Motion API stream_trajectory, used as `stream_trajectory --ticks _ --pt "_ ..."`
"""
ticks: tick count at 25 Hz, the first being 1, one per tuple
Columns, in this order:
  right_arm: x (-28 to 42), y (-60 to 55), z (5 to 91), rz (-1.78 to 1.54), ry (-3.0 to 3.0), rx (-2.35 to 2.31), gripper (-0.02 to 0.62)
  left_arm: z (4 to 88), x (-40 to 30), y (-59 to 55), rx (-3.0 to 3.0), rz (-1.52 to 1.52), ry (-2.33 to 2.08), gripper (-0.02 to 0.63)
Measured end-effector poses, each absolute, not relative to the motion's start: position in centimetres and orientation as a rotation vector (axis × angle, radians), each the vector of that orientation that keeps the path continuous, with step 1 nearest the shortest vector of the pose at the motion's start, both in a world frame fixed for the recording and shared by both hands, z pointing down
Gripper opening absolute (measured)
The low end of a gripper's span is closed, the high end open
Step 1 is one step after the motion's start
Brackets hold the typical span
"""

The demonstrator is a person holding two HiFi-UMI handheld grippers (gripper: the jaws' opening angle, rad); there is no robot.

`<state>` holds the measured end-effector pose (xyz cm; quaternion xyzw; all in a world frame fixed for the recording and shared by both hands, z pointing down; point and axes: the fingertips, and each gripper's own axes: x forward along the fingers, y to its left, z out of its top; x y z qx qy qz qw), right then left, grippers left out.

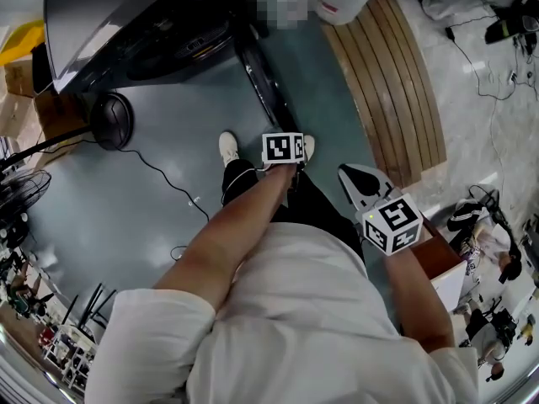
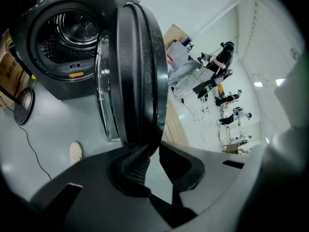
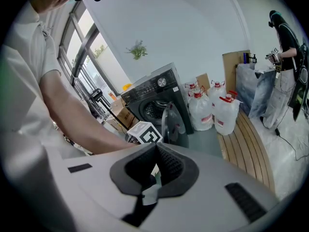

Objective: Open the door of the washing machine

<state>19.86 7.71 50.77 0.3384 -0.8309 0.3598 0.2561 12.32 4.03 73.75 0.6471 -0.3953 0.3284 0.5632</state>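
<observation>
— So, head view first: where does the washing machine [image 1: 126, 32] stand?

— At the top left on the grey floor. Its door [image 1: 263, 78] sticks out edge-on, roughly square to the front. The left claw [image 1: 284, 141] is at the door's free end. The right claw [image 1: 358, 179] hangs off to the right, touching nothing.

— And the left gripper view?

— The door [image 2: 137, 71] fills the middle, with a thick black rim and a glass bowl in a bright ring on its inner face. Behind it the drum [image 2: 72, 33] is fully uncovered. The left claw's tips [image 2: 154, 149] pinch in on the bottom of that rim. I read it as clamped on the door, though the contact itself is dark.

— The right gripper view?

— There the two pads of the right claw [image 3: 155, 151] meet with nothing between them. Beyond them the dark machine shows its door [image 3: 171, 122] wide open, with water jugs [image 3: 215, 110] just beside the cabinet.

— Which step is this, then?

— The tail of the swing, I'd judge, since the opening looks as good as done. The next move calls for either easing the door a little wider along its hinge arc or simply spreading the left claw to let go. Either way it shouldn't drag on the hinge.
</observation>
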Motion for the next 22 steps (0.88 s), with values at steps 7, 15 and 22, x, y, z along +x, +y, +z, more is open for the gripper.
stream_trajectory --ticks 7,15,22 --pt "19.99 7.28 50.95 0.974 -2.256 0.918 0.009 73.83 12.18 4.02 1.527 0.781 -0.922 0.071" --pt "20.00 6.81 51.07 0.971 -2.257 0.906 0.009 73.90 12.26 3.87 1.533 0.789 -0.914 0.071" --pt "19.74 6.74 51.10 0.965 -2.263 0.893 0.009 73.85 12.41 4.14 1.561 0.824 -0.878 0.071"
